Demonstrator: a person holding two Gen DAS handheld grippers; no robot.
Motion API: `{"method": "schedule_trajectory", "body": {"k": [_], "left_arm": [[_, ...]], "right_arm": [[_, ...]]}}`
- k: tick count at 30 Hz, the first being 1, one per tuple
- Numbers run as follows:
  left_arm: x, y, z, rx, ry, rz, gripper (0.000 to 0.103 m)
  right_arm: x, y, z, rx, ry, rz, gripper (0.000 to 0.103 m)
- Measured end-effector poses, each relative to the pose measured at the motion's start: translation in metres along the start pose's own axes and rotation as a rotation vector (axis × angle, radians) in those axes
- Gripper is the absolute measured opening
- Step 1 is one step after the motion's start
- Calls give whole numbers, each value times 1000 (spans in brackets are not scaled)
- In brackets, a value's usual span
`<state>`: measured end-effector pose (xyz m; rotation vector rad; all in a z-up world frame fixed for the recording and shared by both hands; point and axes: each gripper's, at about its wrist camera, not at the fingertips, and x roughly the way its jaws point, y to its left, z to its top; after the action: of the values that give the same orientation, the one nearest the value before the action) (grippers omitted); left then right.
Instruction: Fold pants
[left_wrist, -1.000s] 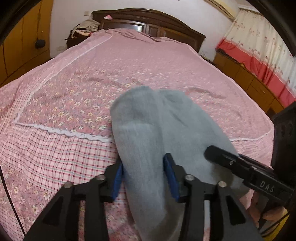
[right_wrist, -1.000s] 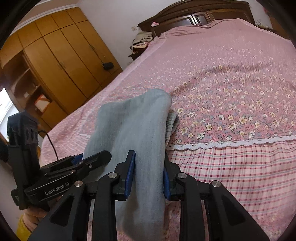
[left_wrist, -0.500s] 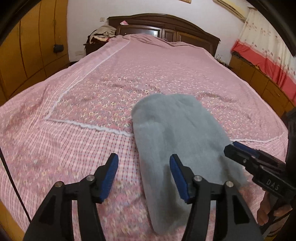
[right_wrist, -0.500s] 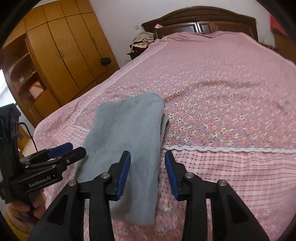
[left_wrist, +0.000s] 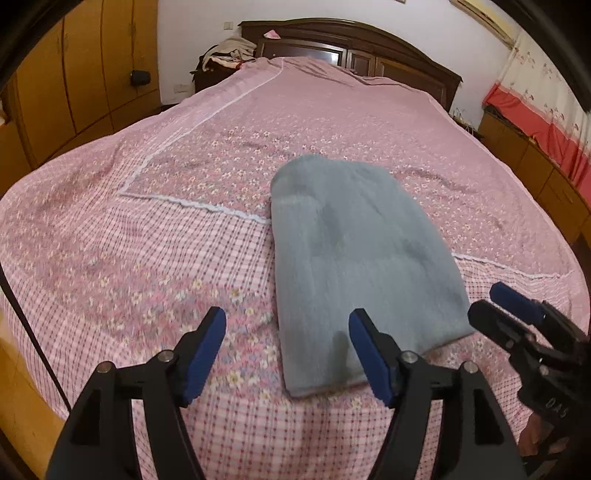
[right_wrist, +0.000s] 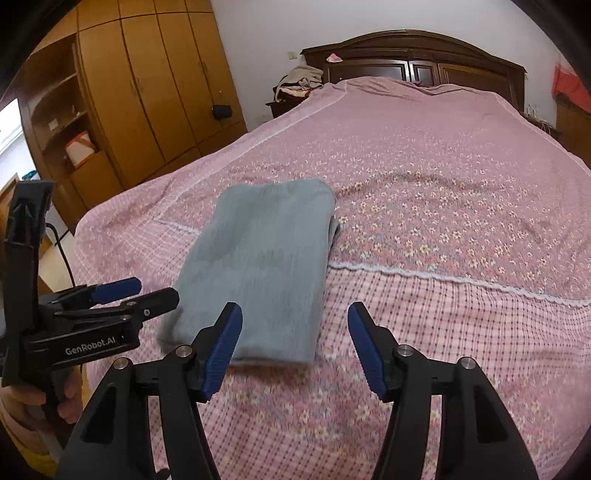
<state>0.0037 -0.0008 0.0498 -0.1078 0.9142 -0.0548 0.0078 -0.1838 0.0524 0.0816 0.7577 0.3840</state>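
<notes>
The grey-blue pants (left_wrist: 354, 258) lie folded into a flat rectangle on the pink bedspread (left_wrist: 184, 236), also seen in the right wrist view as the pants (right_wrist: 262, 266). My left gripper (left_wrist: 288, 343) hovers at their near edge with its jaws opening, nothing pressed between the blue pads. My right gripper (right_wrist: 295, 332) hangs over the near right corner of the pants, jaws opening too, and holds nothing. Each gripper shows in the other's view: the right gripper (left_wrist: 509, 314) at the right edge, the left gripper (right_wrist: 133, 295) at the left, held by a hand (right_wrist: 22, 402).
The bed fills most of the view, with a dark wooden headboard (left_wrist: 351, 48) at the far end. Wooden wardrobes (right_wrist: 147, 92) stand along the left. A pile of clothes (left_wrist: 229, 51) sits by the headboard. A red and white curtain (left_wrist: 535, 103) hangs at the right.
Both grippers let go of the pants, opened wider and drew back and up from them. The pants now lie flat on the bed.
</notes>
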Motion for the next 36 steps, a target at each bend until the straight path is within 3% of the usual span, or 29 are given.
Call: {"method": "schedule_trajectory", "body": {"k": [20, 36], "left_arm": [[16, -8, -37, -39, 41, 6, 76], [19, -22, -47, -5, 16, 42, 79]], "right_arm": [[34, -5, -34, 19, 125, -47, 61], [42, -3, -35, 19, 137, -59, 61]]}}
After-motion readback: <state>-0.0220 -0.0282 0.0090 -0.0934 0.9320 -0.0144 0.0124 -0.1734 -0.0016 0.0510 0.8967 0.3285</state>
